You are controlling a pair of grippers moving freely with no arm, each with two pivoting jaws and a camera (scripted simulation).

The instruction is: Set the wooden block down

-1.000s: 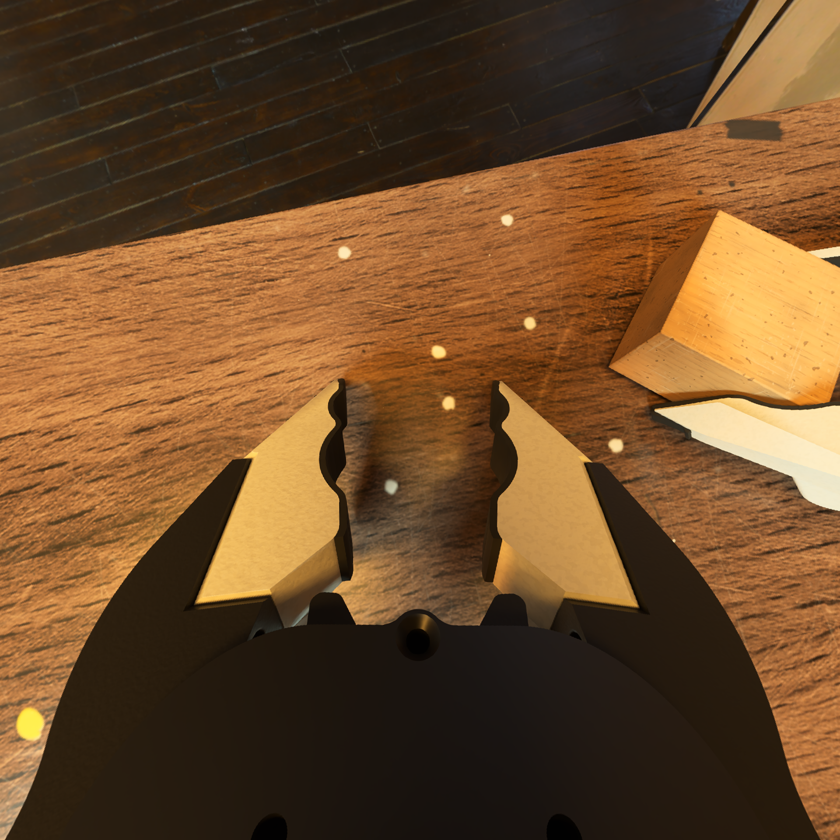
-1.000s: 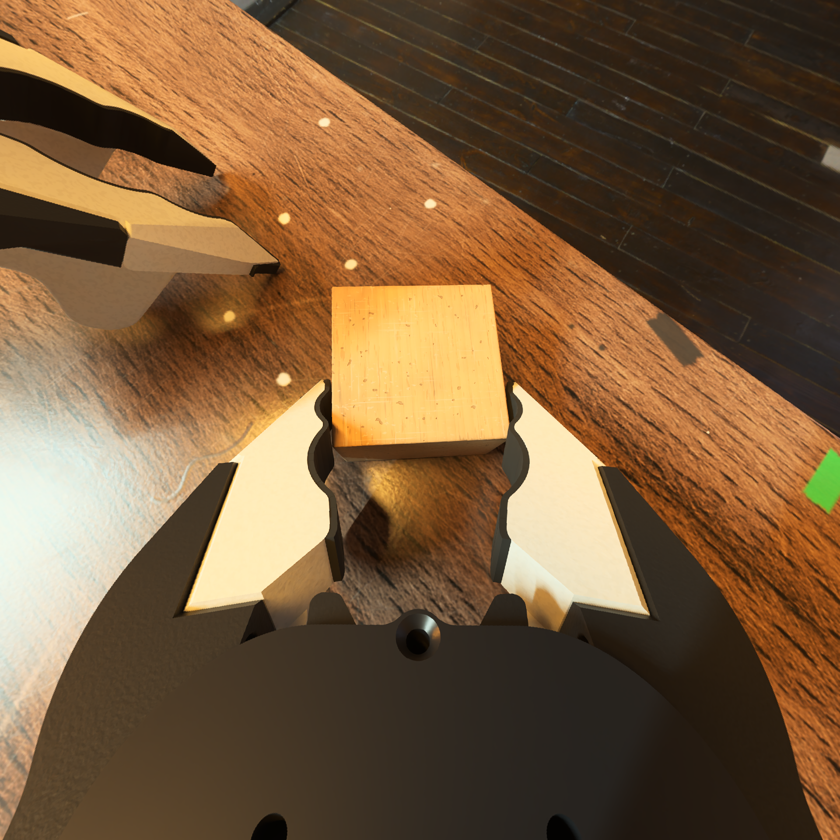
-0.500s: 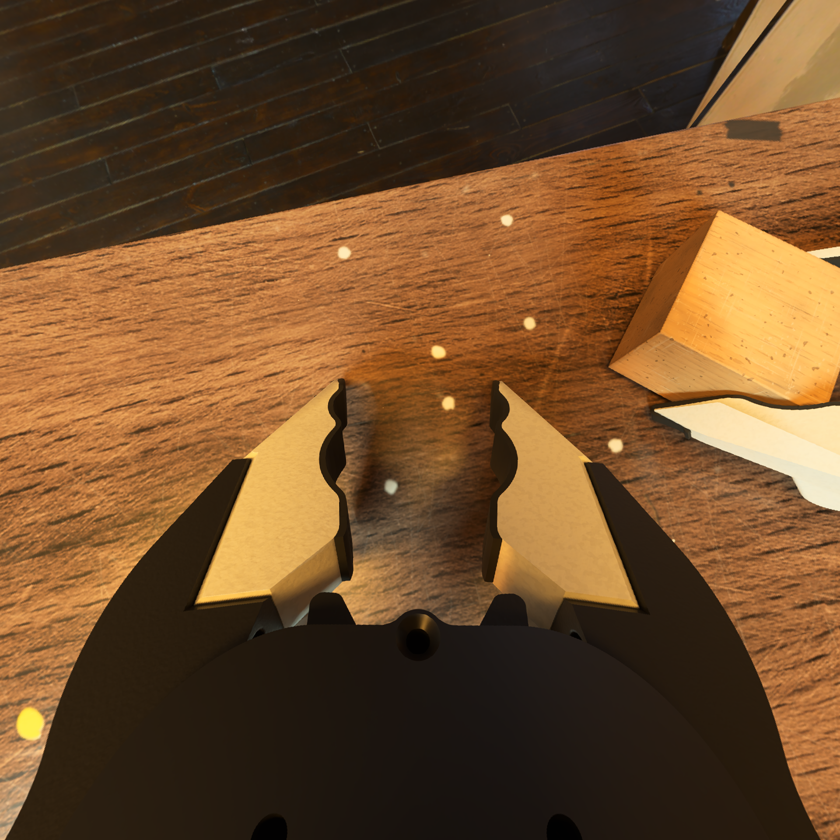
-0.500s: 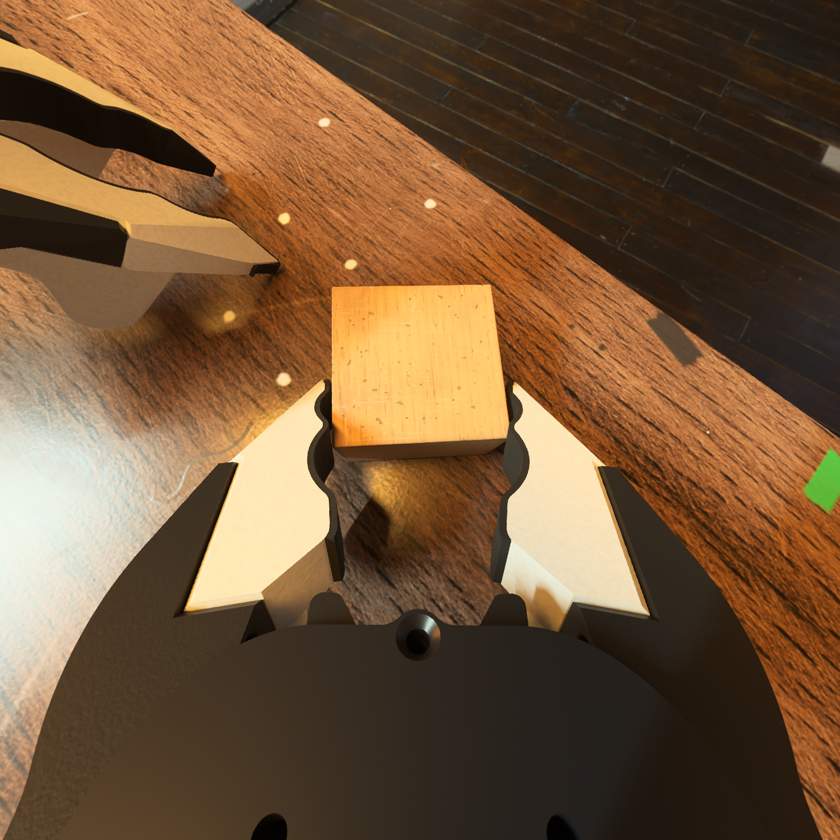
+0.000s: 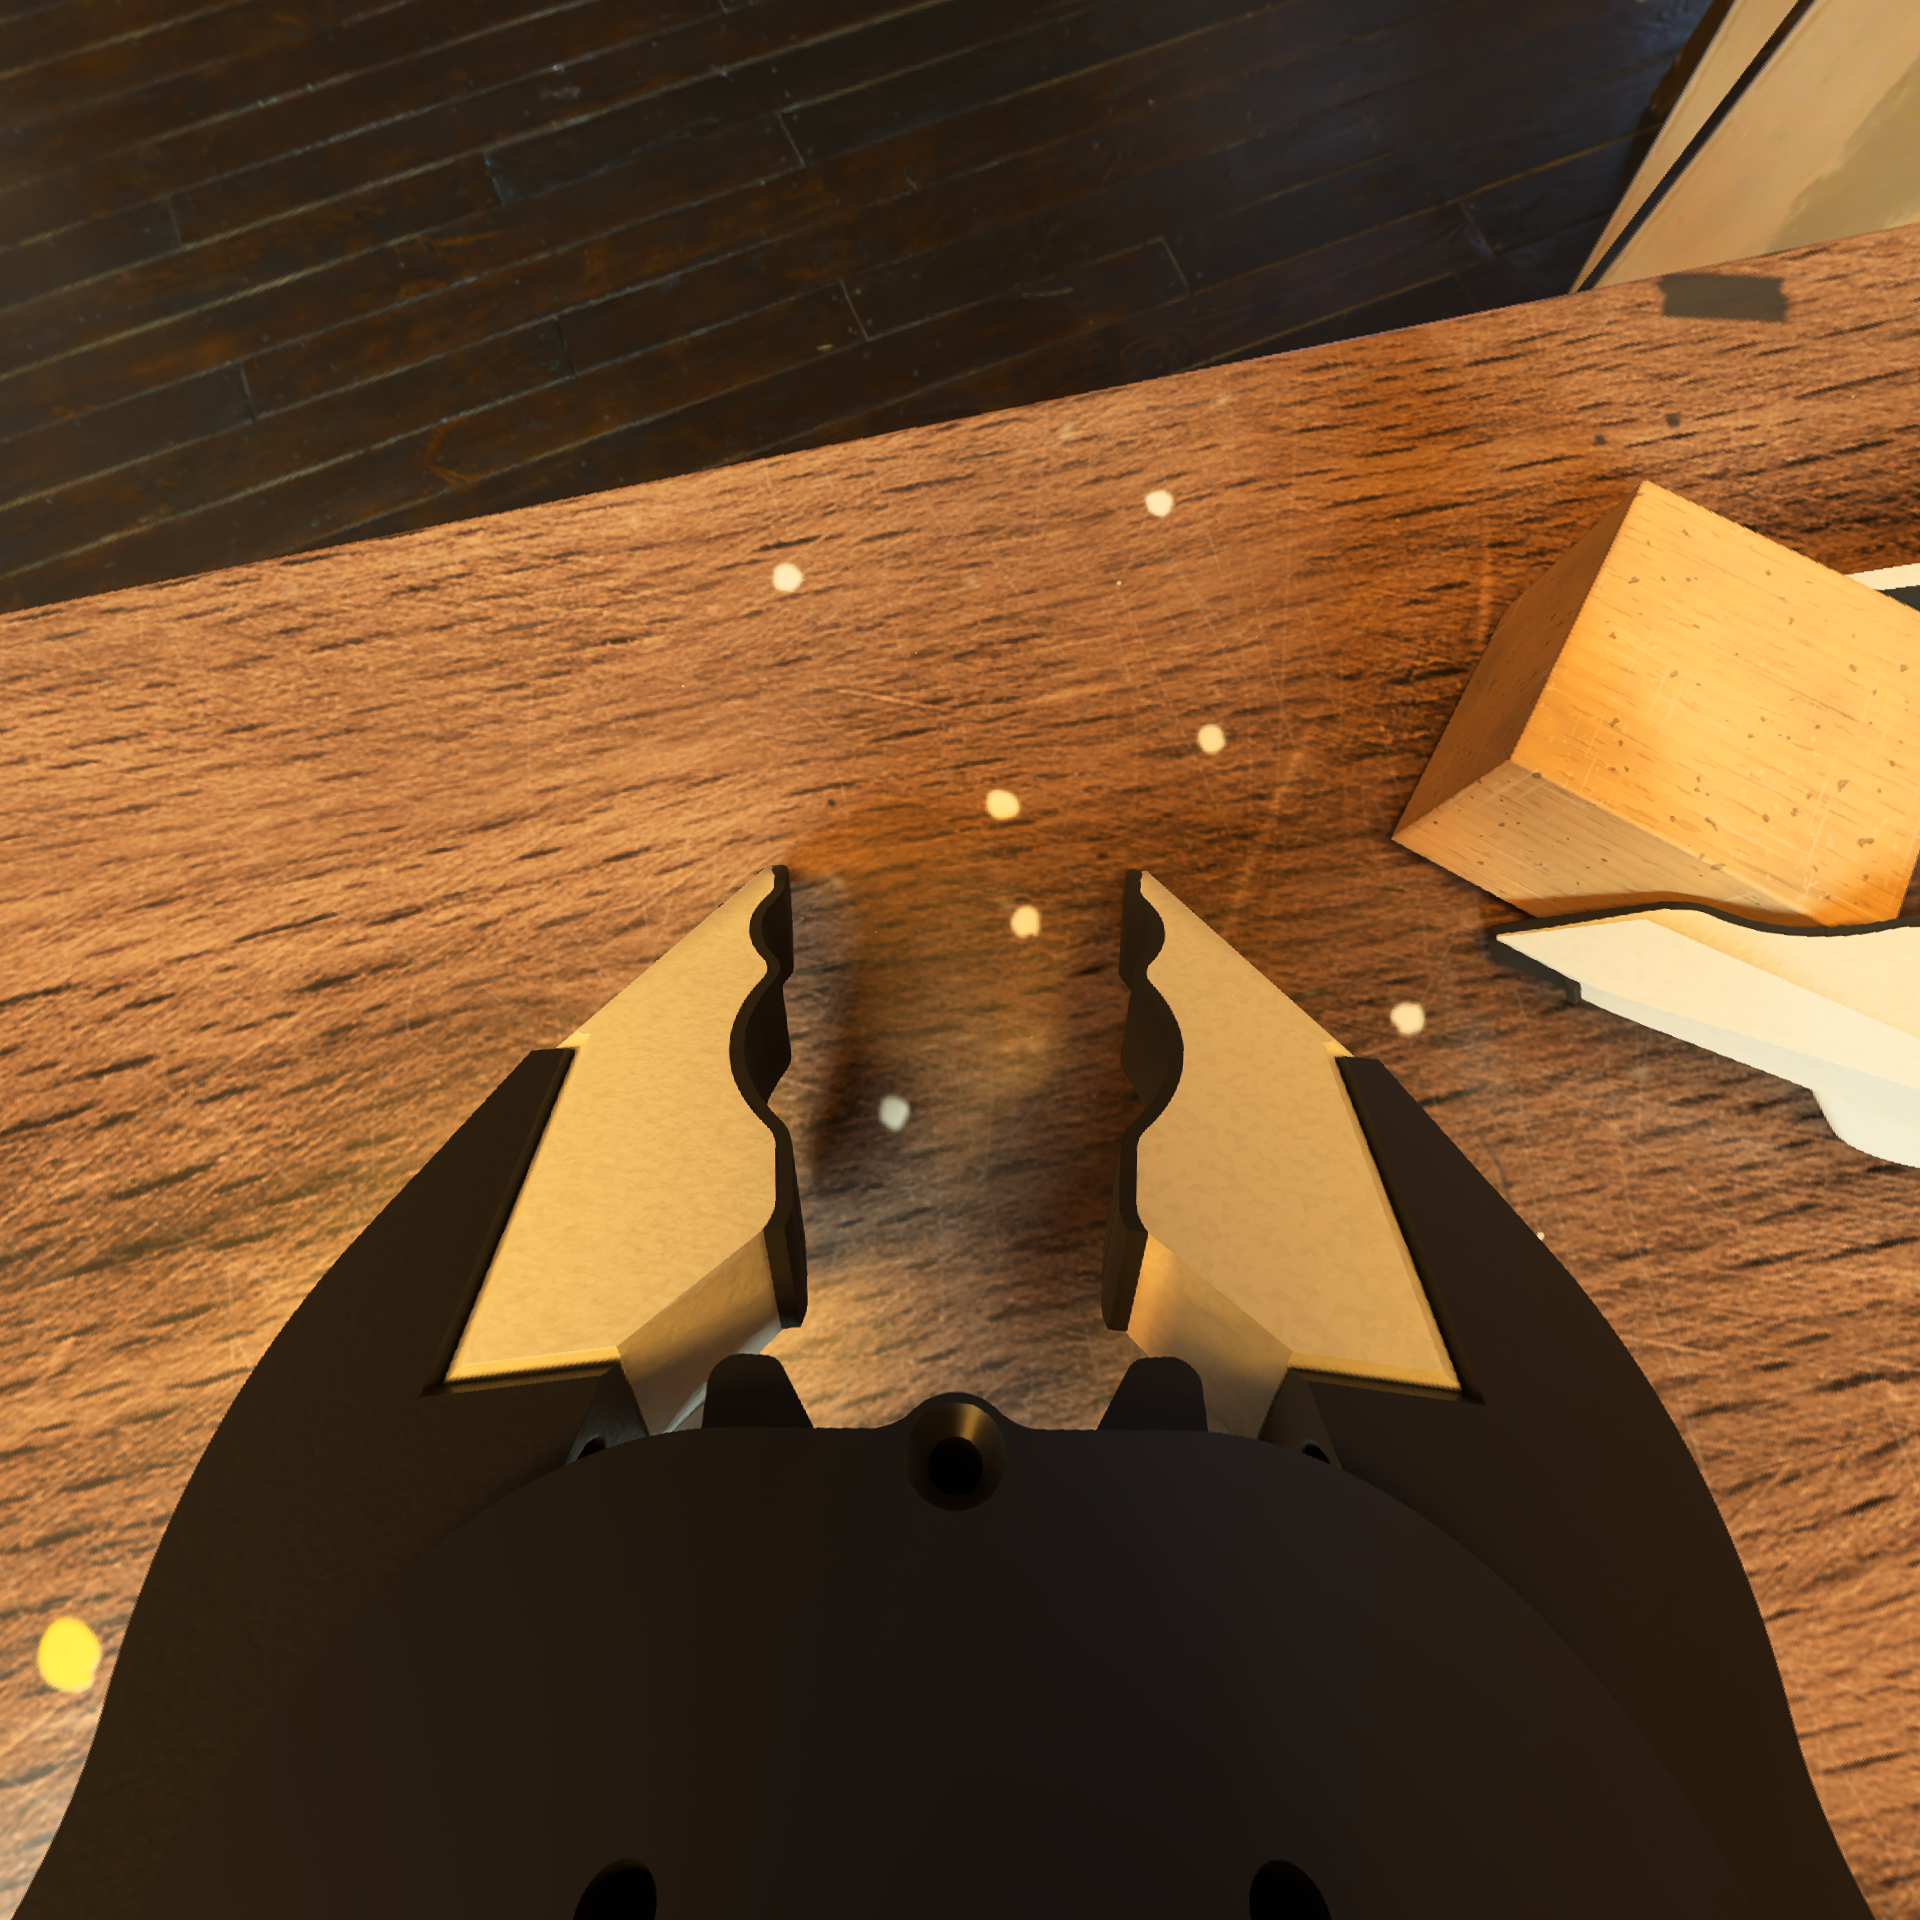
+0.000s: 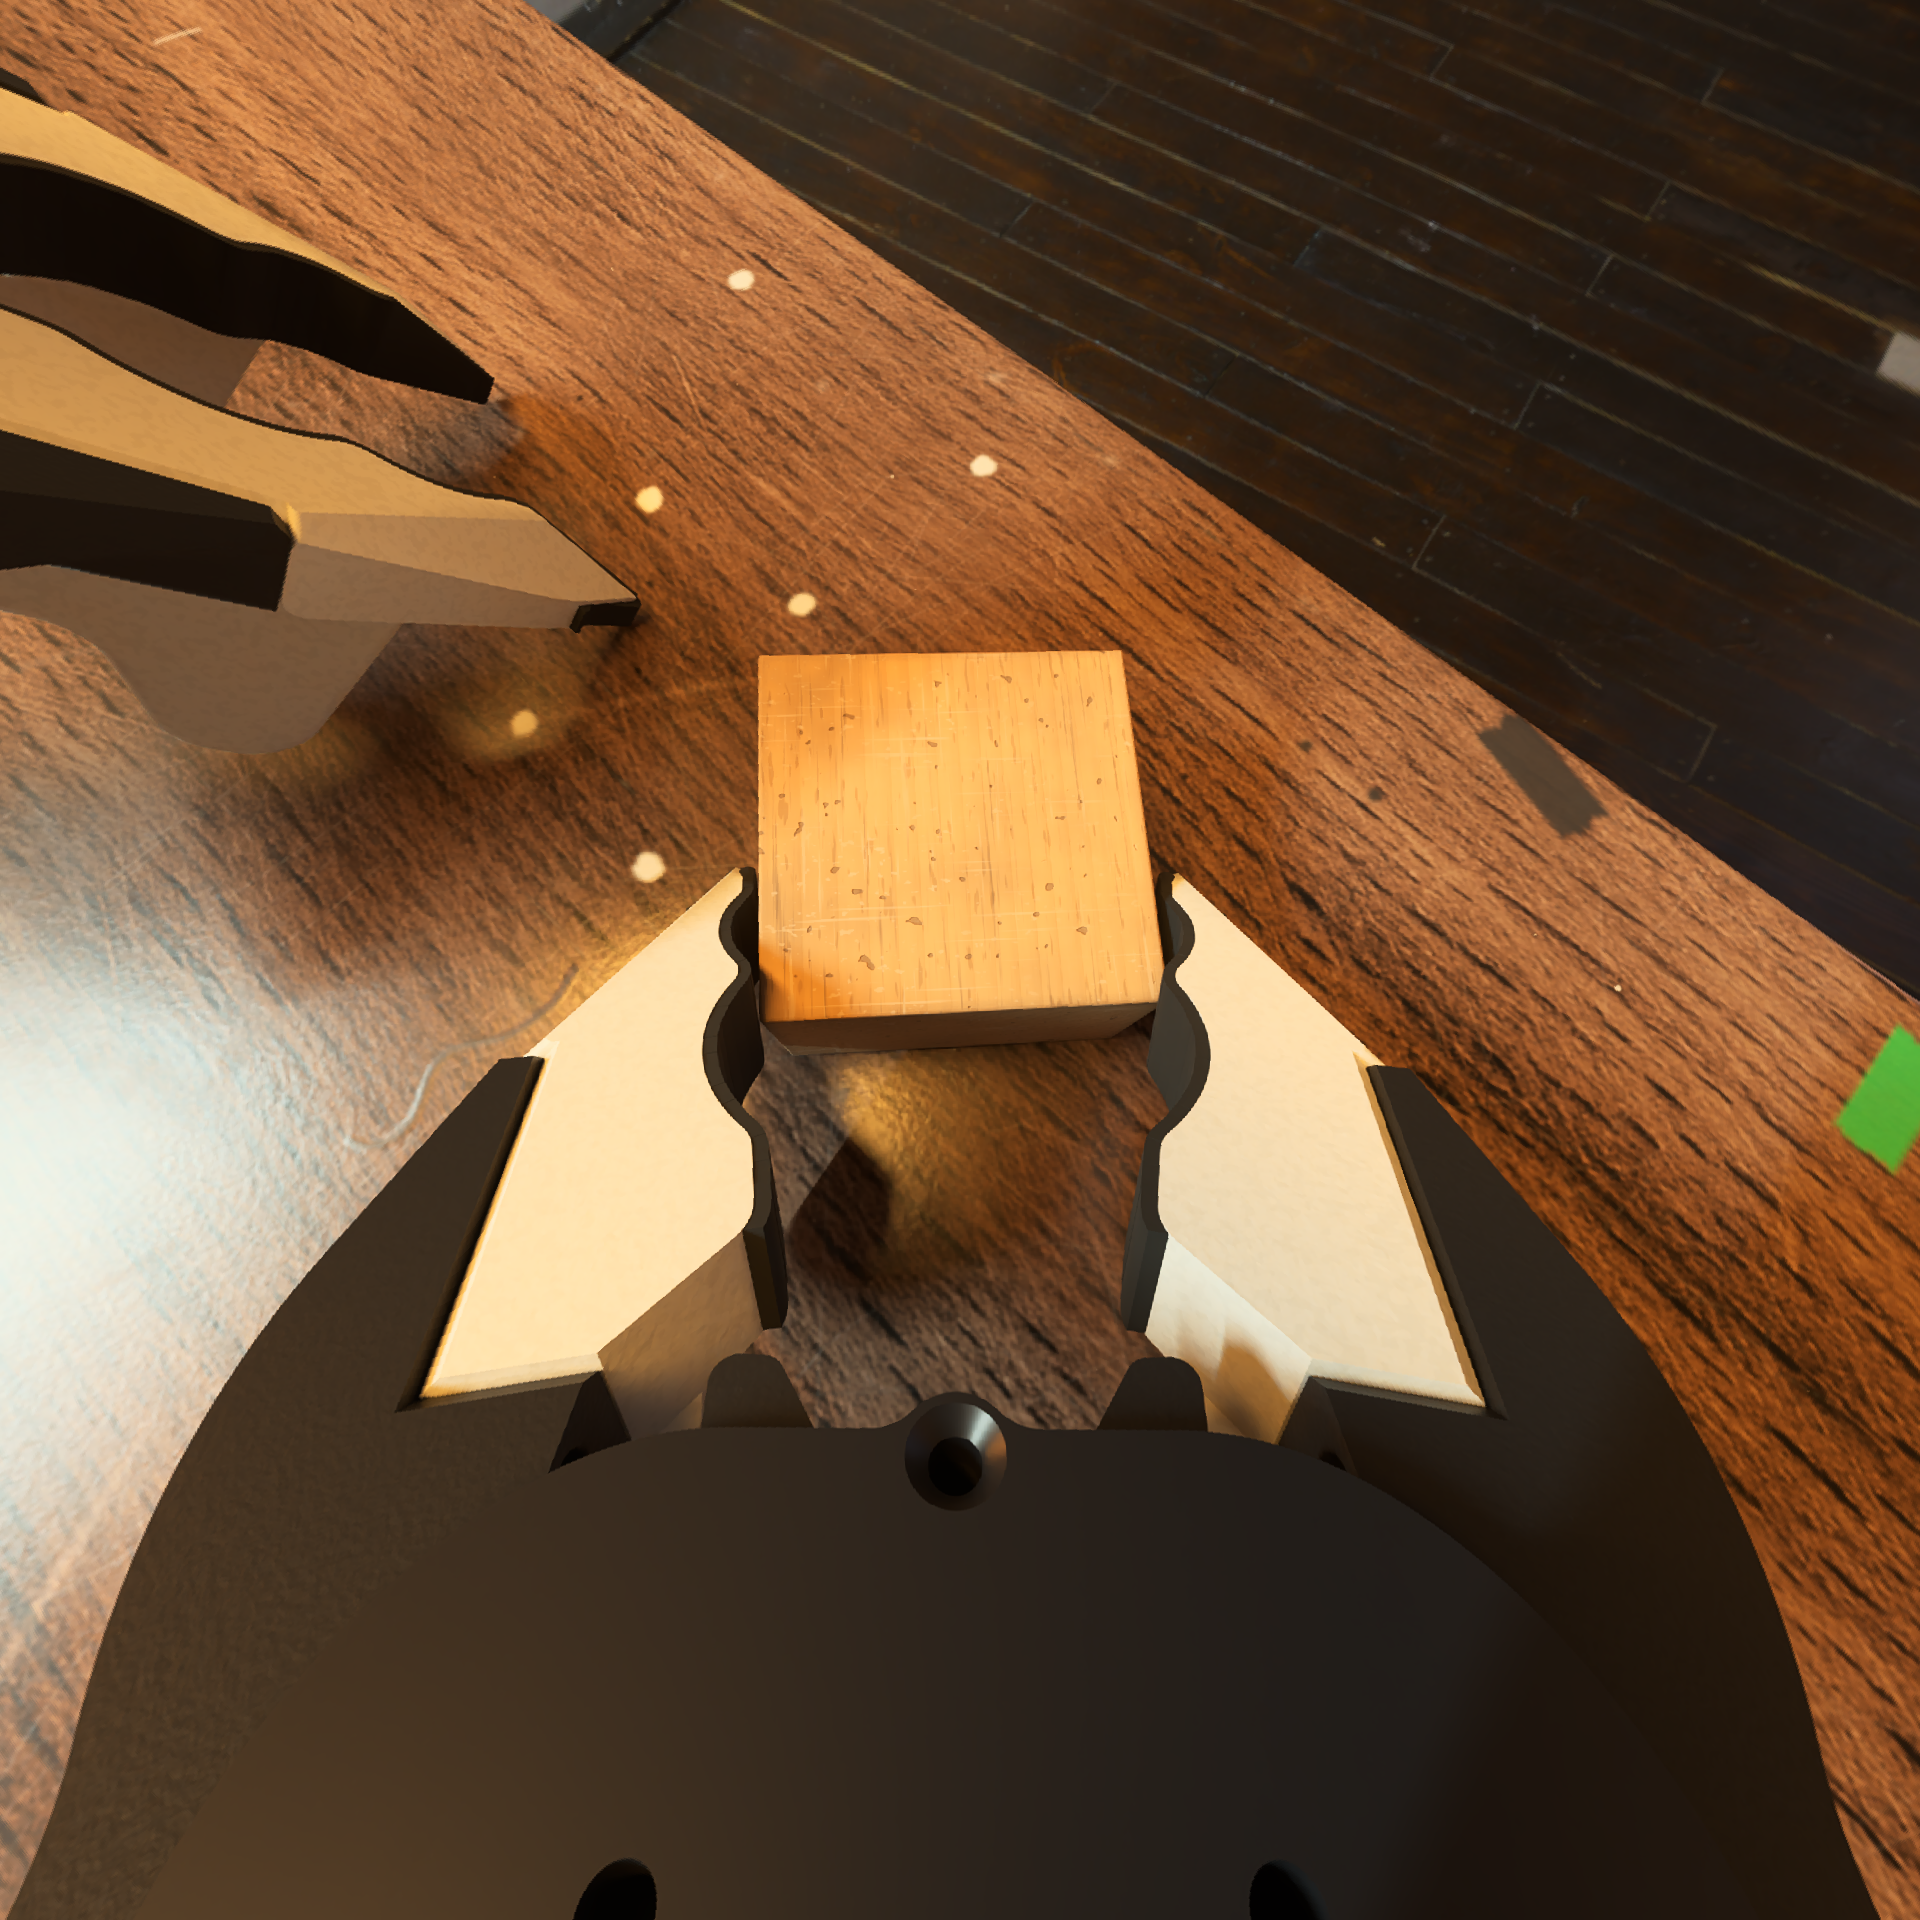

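The wooden block (image 6: 951,831), a light tan cube, sits between the fingertips of my right gripper (image 6: 956,881), which is shut on its two sides. Its underside looks level with the brown wooden table (image 6: 1351,935). In the left wrist view the block (image 5: 1704,717) is at the right edge, with one pale finger (image 5: 1714,987) of the right gripper in front of it. My left gripper (image 5: 956,878) is open and empty, low over the table. It also shows at the upper left of the right wrist view (image 6: 530,499), apart from the block.
The table's far edge (image 5: 935,436) drops to a dark plank floor (image 5: 623,208). A pale panel (image 5: 1787,135) leans at the top right. A dark patch (image 6: 1538,774) and a green patch (image 6: 1881,1101) lie on the table near its edge. Small pale dots (image 5: 1003,805) speckle the surface.
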